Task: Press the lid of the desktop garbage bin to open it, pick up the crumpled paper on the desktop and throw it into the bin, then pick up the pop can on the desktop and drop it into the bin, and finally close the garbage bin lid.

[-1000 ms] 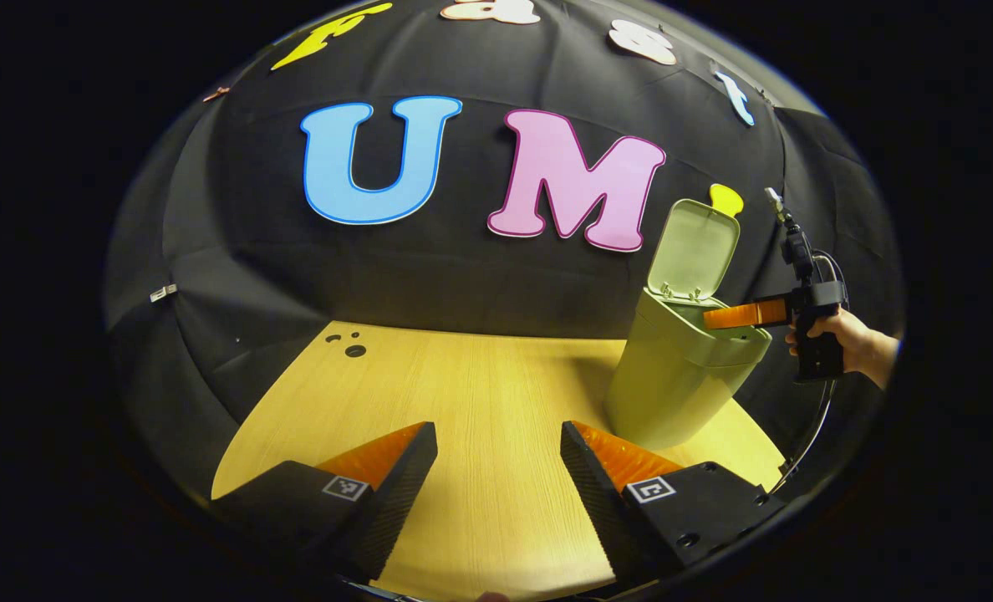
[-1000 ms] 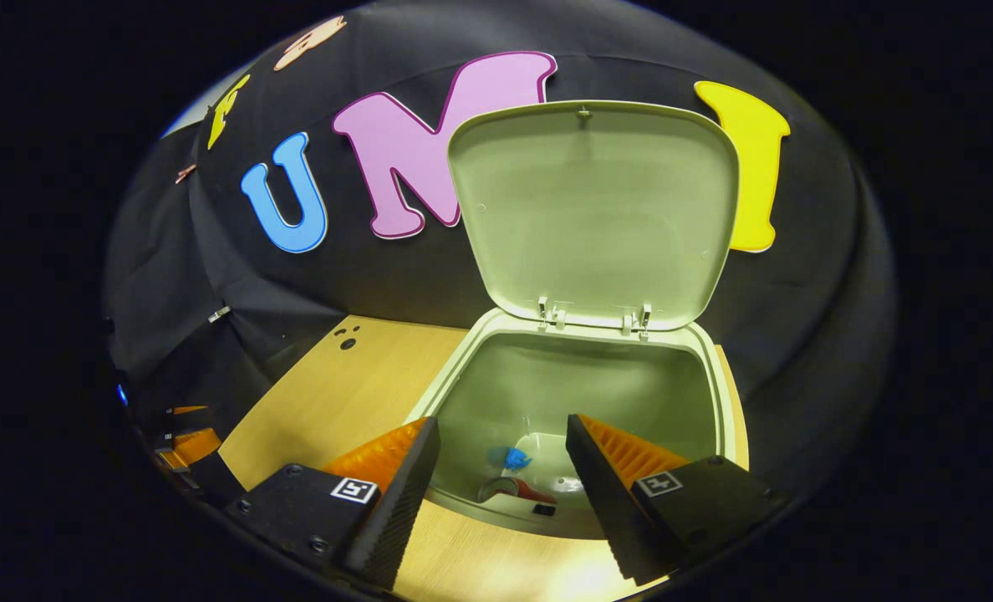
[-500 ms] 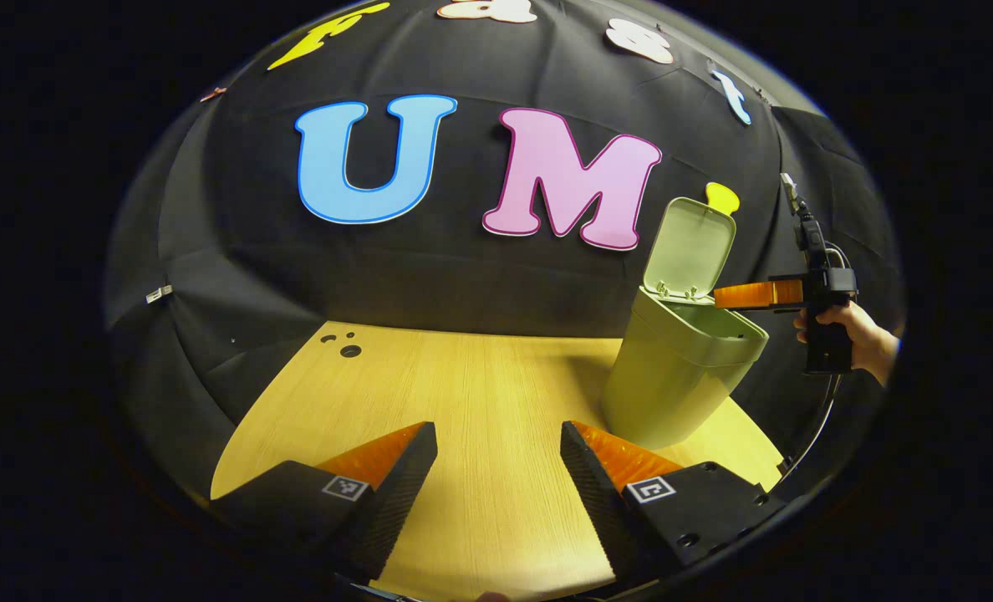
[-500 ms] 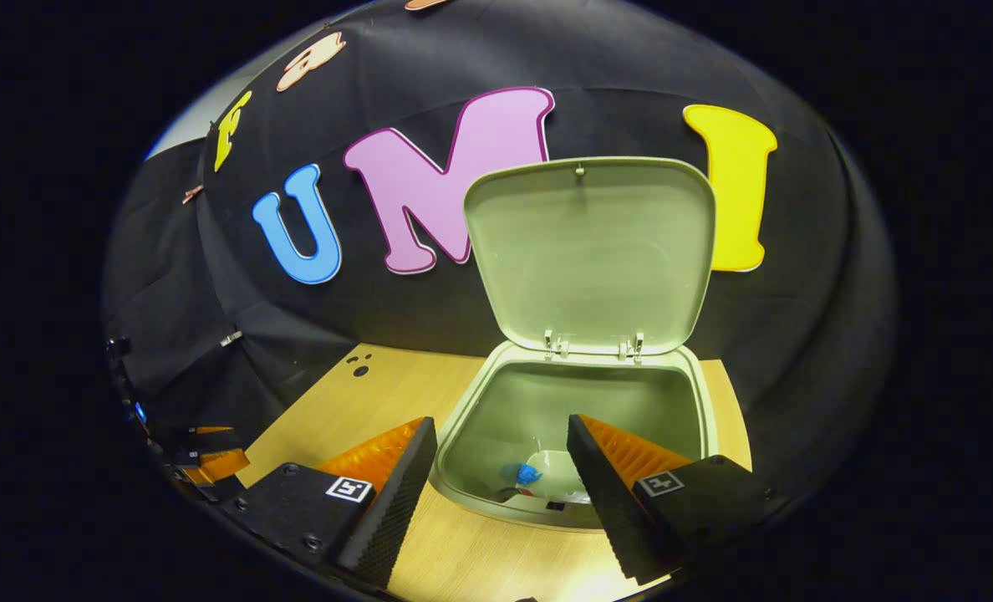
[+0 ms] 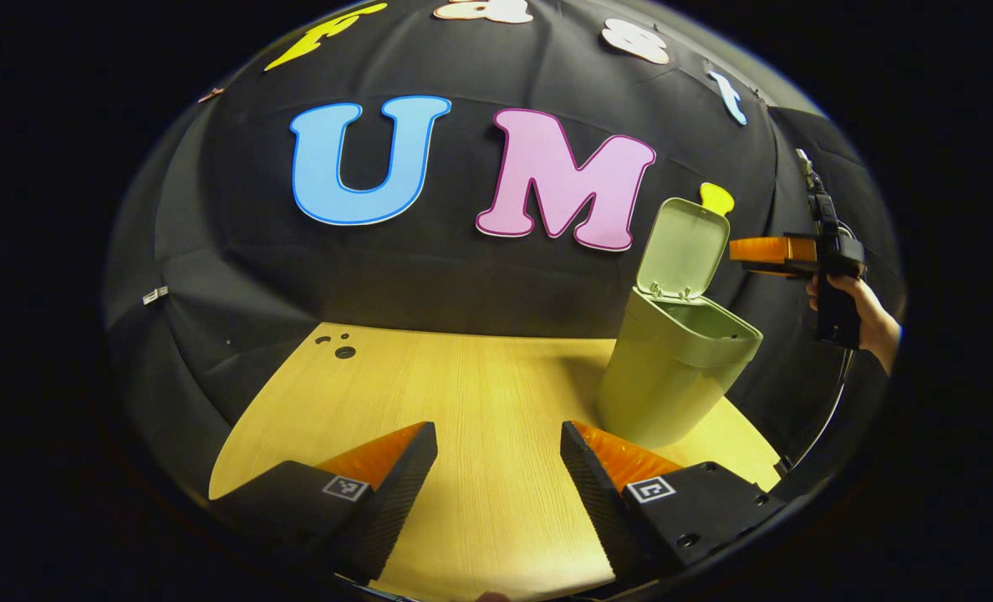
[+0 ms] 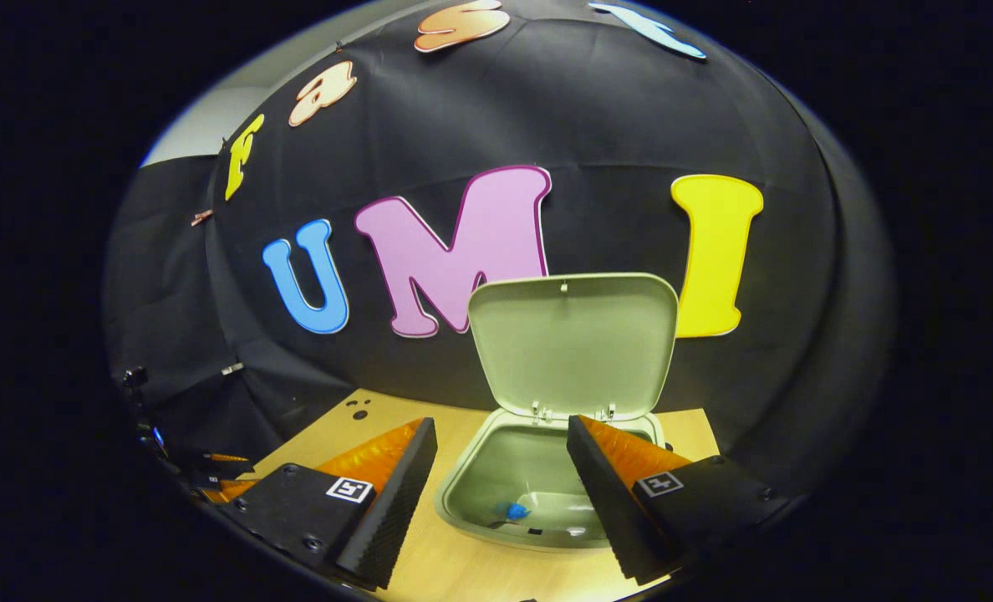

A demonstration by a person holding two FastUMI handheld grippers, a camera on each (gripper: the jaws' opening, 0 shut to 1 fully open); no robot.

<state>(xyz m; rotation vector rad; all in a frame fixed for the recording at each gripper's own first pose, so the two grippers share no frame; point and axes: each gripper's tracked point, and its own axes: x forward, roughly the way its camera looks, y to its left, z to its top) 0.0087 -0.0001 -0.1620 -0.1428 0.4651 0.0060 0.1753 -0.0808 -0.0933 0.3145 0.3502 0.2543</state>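
Jaws of both grippers parted, empty; right gripper (image 6: 501, 493) above bin (image 5: 672, 385) at desk (image 5: 463, 401) right rear corner. Lid (image 6: 572, 347) upright, light hinged plastic, likely springy: push top edge down, not pinch

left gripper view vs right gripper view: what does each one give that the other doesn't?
Left gripper view: the bin's outer side, and the right gripper, held by a hand, level with the raised lid.
Right gripper view: the bin's inside, with a small blue scrap at the bottom.
Both: lid up, wooden tabletop, own jaws apart and empty.
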